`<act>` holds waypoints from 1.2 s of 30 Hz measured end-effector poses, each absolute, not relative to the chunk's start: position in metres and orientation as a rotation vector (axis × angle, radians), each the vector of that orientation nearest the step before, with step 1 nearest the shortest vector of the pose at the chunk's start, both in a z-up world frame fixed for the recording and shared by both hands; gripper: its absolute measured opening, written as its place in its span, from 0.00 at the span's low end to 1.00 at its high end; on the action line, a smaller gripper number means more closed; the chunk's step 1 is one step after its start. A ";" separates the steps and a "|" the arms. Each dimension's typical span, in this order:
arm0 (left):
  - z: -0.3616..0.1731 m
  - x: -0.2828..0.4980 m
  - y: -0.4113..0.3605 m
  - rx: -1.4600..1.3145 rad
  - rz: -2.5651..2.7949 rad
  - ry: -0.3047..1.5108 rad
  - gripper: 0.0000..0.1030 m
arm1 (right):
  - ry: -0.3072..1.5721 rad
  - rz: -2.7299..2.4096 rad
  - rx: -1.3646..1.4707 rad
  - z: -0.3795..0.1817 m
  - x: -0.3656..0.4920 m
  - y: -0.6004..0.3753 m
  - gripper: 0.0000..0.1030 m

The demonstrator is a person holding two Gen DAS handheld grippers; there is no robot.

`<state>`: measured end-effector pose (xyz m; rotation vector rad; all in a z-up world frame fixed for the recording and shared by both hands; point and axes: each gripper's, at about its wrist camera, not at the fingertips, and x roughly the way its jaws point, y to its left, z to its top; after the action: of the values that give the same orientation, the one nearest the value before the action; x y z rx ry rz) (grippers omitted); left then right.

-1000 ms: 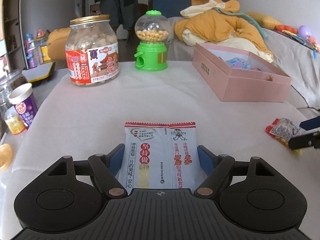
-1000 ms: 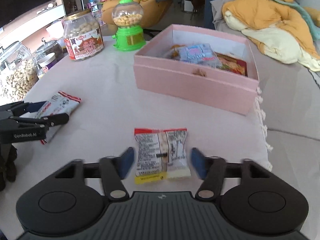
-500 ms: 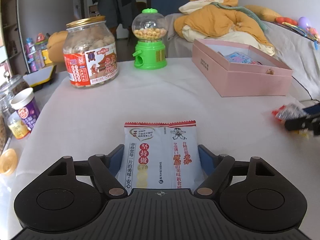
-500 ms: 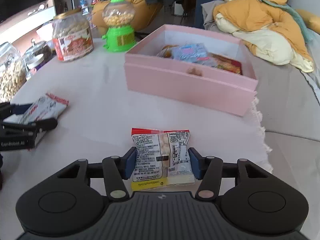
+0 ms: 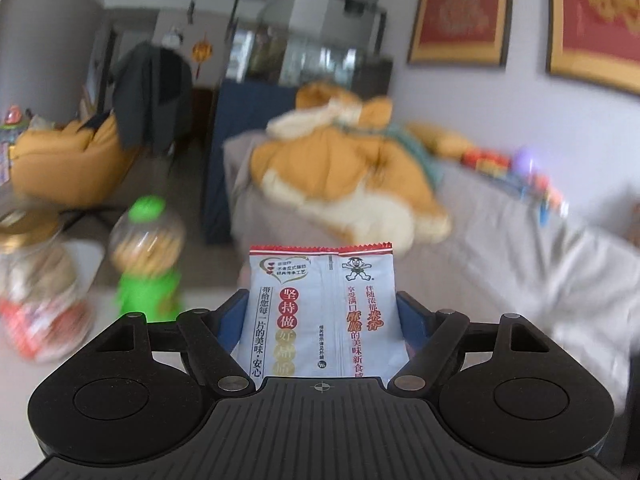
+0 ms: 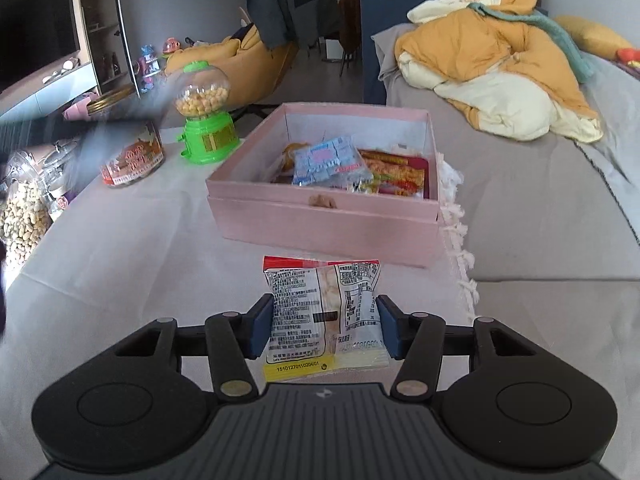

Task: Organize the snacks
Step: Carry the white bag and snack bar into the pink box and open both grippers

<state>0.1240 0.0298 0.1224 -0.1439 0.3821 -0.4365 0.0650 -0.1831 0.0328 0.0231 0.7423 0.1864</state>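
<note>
In the open pink cardboard box (image 6: 320, 216) at the far middle of the white-clothed table (image 6: 132, 248) several wrapped snacks already lie, so part of the sorting looks done. My right gripper (image 6: 324, 326), whose jaws have just been closing, now pinches a clear printed snack packet with a red top edge (image 6: 324, 312) just near of the box. My left gripper (image 5: 320, 316) clamps a white crinkle-edged rice cracker packet with red lettering (image 5: 320, 308) lifted clear of the table; both, I judge, have yet to go into the box.

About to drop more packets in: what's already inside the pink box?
The pink box holds a blue-and-white packet lying on top of red and orange wrappers. Its front wall hides whatever lies along the near edge.
</note>
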 end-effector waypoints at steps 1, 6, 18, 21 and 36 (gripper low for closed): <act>0.124 0.136 0.025 -0.179 -0.430 0.366 0.80 | 0.750 0.184 0.023 0.029 0.066 -0.183 0.52; 0.093 0.203 -0.014 -0.145 -0.390 0.554 0.78 | 0.776 0.178 0.009 0.017 0.071 -0.181 0.52; 0.078 0.171 0.034 -0.193 -0.389 0.518 0.77 | 0.836 0.171 0.047 0.006 0.079 -0.193 0.52; 0.081 0.152 0.056 -0.221 -0.387 0.504 0.77 | 0.829 0.167 0.074 0.025 0.081 -0.205 0.52; 0.047 0.098 0.087 -0.099 -0.295 0.551 0.77 | 0.593 0.119 0.065 0.119 0.187 -0.186 0.90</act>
<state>0.0980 0.0871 0.0471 -0.0994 0.5514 -0.2954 0.1868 -0.1861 0.1193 0.0647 0.5929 0.1189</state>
